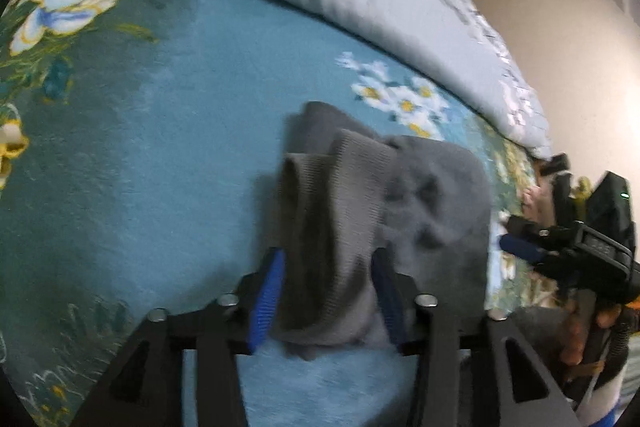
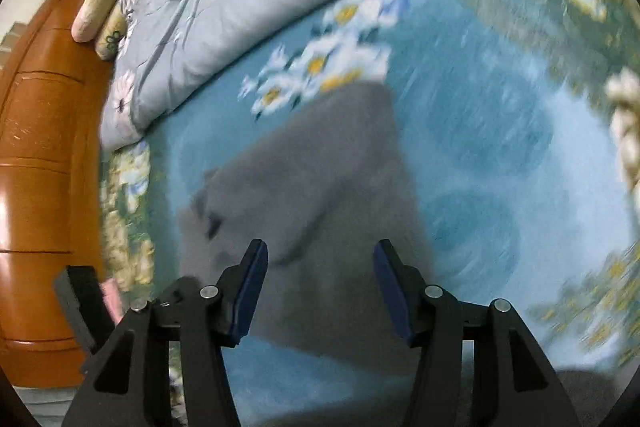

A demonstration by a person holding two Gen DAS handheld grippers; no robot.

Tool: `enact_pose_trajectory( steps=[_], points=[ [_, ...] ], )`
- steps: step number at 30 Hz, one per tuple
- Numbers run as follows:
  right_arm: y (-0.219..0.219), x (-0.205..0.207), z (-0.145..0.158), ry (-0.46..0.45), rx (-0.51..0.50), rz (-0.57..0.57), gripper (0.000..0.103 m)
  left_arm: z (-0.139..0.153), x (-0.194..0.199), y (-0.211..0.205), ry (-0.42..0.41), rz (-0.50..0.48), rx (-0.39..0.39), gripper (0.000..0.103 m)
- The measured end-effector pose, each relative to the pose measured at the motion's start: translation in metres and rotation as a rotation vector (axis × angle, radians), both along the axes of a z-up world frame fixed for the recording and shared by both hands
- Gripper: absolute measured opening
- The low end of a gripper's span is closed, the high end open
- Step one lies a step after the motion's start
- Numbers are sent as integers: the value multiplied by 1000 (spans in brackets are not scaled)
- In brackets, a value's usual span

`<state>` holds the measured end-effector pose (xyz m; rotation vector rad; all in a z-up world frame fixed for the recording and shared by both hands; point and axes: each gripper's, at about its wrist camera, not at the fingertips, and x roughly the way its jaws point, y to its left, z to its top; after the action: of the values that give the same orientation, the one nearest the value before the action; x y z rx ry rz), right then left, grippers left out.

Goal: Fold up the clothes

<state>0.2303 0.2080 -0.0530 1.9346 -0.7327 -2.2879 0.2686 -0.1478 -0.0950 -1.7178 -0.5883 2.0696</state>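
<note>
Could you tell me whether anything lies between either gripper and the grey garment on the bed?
Nothing visible does. The grey garment lies directly between the open fingers of the left gripper, and the right gripper hangs open right over it on the blue blanket.

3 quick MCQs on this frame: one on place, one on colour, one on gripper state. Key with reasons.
1. Where does the grey garment lie?
A. on the blue flowered blanket
B. on a wooden floor
C. in a basket

2. What colour are the pads on the gripper fingers?
A. red
B. blue
C. white

3. How does the right gripper stand?
A. shut flat
B. open over the garment
C. clamped on a pillow

Key: A, blanket shows all around it; B, blue strips line both fingers; B, its jaws stand apart with cloth below the gap.
</note>
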Motion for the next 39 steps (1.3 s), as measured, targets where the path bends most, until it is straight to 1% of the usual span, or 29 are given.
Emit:
enact_pose_trajectory(
  steps=[2,3,5,7,8,10,14,15,17,18,20,21,22,24,25,28,31,33,36,39],
  points=[
    [6,-7,-7,-21,43,27,62,-16,-6,0,-47,8,36,56],
    [8,-9,-13,-44,38,33,68,-24,-8,0,-68,13,51,56],
    [14,-14,-25,-92,9,34,68,-36,-12,-3,-100,19,84,58],
    [13,-20,-36,-130,-4,60,69,-46,-16,-5,-127,19,155,61],
    [13,-23,-42,-149,-10,73,69,-48,-18,-4,-131,18,177,61],
    [17,-30,-57,-183,-74,71,69,-53,-21,-3,-137,17,219,62],
    [27,-35,-72,-213,-141,13,69,-56,-26,-1,-142,29,248,62],
    [27,-35,-74,-215,-141,7,69,-56,-26,0,-141,34,254,60],
    [26,-35,-74,-212,-138,6,69,-54,-24,-2,-137,49,256,60],
    [25,-35,-73,-209,-135,7,69,-54,-24,-2,-136,58,252,54],
    [22,-34,-70,-199,-117,14,65,-53,-23,-1,-132,75,240,47],
    [20,-33,-67,-192,-107,20,58,-52,-22,0,-130,83,232,41],
    [18,-32,-64,-185,-97,26,51,-51,-21,0,-129,91,224,37],
    [14,-29,-58,-171,-73,39,43,-43,-19,4,-105,88,183,30],
    [12,-28,-54,-164,-66,41,38,-37,-18,5,-91,85,164,28],
    [8,-22,-41,-129,-53,37,31,-12,-18,10,-38,64,135,25],
    [12,-13,-21,-82,-87,11,28,21,-21,19,32,16,106,24],
    [25,-5,-3,-31,-120,-9,28,44,-23,28,80,-15,96,24],
    [49,5,26,55,-143,-44,28,75,-26,45,143,-54,119,24],
    [77,18,56,133,-154,-94,28,103,-32,77,188,-123,148,24]
  ],
)
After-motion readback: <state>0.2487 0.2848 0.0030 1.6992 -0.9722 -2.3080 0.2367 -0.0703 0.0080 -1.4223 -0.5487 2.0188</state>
